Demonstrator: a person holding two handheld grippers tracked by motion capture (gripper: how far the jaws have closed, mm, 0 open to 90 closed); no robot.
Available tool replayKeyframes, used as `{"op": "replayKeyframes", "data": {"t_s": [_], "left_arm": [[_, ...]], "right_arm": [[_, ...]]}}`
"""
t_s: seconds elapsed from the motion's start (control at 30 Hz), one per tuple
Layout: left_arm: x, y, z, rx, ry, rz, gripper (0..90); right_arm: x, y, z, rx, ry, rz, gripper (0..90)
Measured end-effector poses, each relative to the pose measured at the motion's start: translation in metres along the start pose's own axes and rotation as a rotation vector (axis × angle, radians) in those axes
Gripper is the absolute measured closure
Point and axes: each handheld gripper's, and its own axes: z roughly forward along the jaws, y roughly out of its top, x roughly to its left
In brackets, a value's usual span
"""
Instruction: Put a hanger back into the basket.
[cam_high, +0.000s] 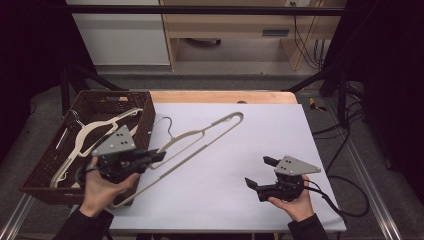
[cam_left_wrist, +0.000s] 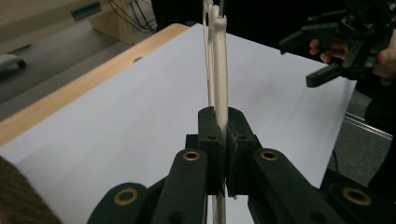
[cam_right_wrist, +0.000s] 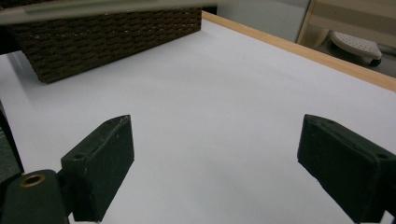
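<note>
Left claw (cam_high: 159, 156) is clamped on the lower bar of a cream hanger (cam_high: 200, 137); the left gripper view shows the jaws pressed flat on the bar (cam_left_wrist: 220, 84), which runs straight away from the camera. The hanger slants across the white worktop (cam_high: 240, 150), hook end near the basket (cam_high: 145, 107), far shoulder out over the middle of the sheet. Whether any part of it touches the sheet I cannot tell from the high view; it looks lifted.

Right claw (cam_high: 257, 175) stands wide with nothing between the jaws, low over the sheet, well apart from the hanger.

Step in hand, as judged: carrying one hanger out of the basket. To do it well, keep the grip square on the bar so the long frame does not swing, and lift the hook clear of the basket wall before moving across. The right claw could steady the far shoulder.

Basket: dark wicker, at the worktop's left edge. It holds at least one more cream hanger (cam_high: 87, 132), lying tilted against the wall.
</note>
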Motion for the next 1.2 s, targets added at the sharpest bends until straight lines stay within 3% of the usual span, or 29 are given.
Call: {"op": "replayKeyframes", "data": {"t_s": [0.13, 0.3, 0.33, 0.4, 0.43, 0.6, 0.63, 0.67, 0.73, 1.03, 1.2], "left_arm": [[0.027, 0.006, -0.021, -0.011, 0.054, -0.007, 86.6], [0.052, 0.002, -0.034, -0.009, 0.083, -0.022, 86.5], [0.063, -0.001, -0.038, -0.010, 0.095, -0.033, 86.6], [0.069, -0.002, -0.041, -0.008, 0.103, -0.037, 86.5], [0.081, -0.006, -0.045, -0.003, 0.112, -0.038, 86.5], [0.106, -0.014, -0.054, -0.009, 0.132, -0.065, 86.5], [0.118, -0.020, -0.057, -0.001, 0.152, -0.084, 86.5], [0.118, -0.020, -0.057, -0.001, 0.152, -0.084, 86.5], [0.134, -0.029, -0.062, 0.014, 0.184, -0.106, 86.5], [0.168, -0.062, -0.076, 0.029, 0.247, -0.182, 86.5], [0.179, -0.078, -0.080, 0.043, 0.274, -0.217, 86.5]], "right_arm": [[-0.001, -0.002, 0.001, 0.008, -0.013, 0.010, 9.5], [-0.002, -0.003, 0.000, 0.012, -0.019, 0.016, 9.1], [-0.003, -0.003, 0.000, 0.013, -0.021, 0.017, 9.1], [-0.003, -0.003, 0.000, 0.014, -0.021, 0.017, 9.0], [-0.003, -0.004, 0.000, 0.015, -0.025, 0.023, 8.8], [-0.004, -0.004, 0.001, 0.018, -0.029, 0.023, 8.3], [-0.004, -0.005, 0.001, 0.020, -0.029, 0.023, 8.2], [-0.004, -0.005, 0.001, 0.020, -0.029, 0.023, 8.2], [-0.004, -0.005, 0.001, 0.022, -0.030, 0.022, 8.0], [-0.004, -0.005, 0.003, 0.027, -0.032, 0.021, 7.7], [-0.004, -0.006, 0.003, 0.030, -0.032, 0.021, 7.8]]}}
